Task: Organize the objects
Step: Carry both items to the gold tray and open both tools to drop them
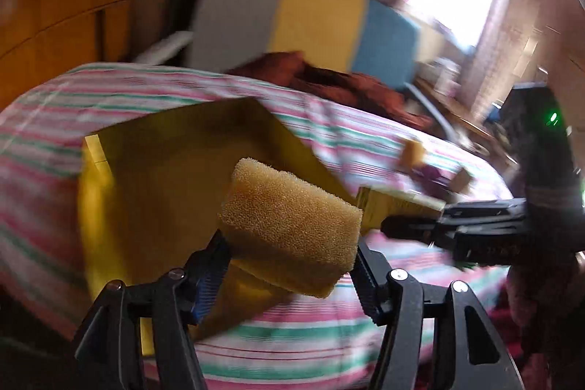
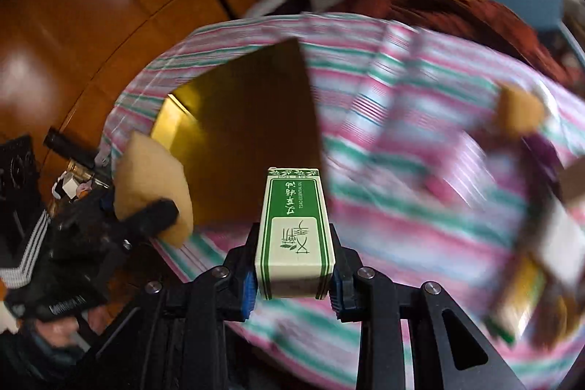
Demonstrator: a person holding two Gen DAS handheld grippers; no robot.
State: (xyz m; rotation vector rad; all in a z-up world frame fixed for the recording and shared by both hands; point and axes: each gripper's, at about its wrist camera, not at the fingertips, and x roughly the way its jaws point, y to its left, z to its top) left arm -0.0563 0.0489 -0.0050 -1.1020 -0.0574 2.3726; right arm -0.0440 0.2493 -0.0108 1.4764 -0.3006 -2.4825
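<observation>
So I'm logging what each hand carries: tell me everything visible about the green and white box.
The small green and cream cardboard box is a rectangular carton with green borders, printed characters and a leaf motif. It looks intact and closed. The right tongs clamp its lower sides between blue pads, and it points away from the camera, held above the striped bedsheet.

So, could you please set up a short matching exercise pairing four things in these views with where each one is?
Things:
1. sponge
2. green box
3. yellow box
4. second sponge

Places:
A. lying loose on the striped sheet
B. held in the left gripper
C. open on the sheet, ahead of both grippers
D. held in the right gripper

Pairs: 1-B, 2-D, 3-C, 4-A
</observation>
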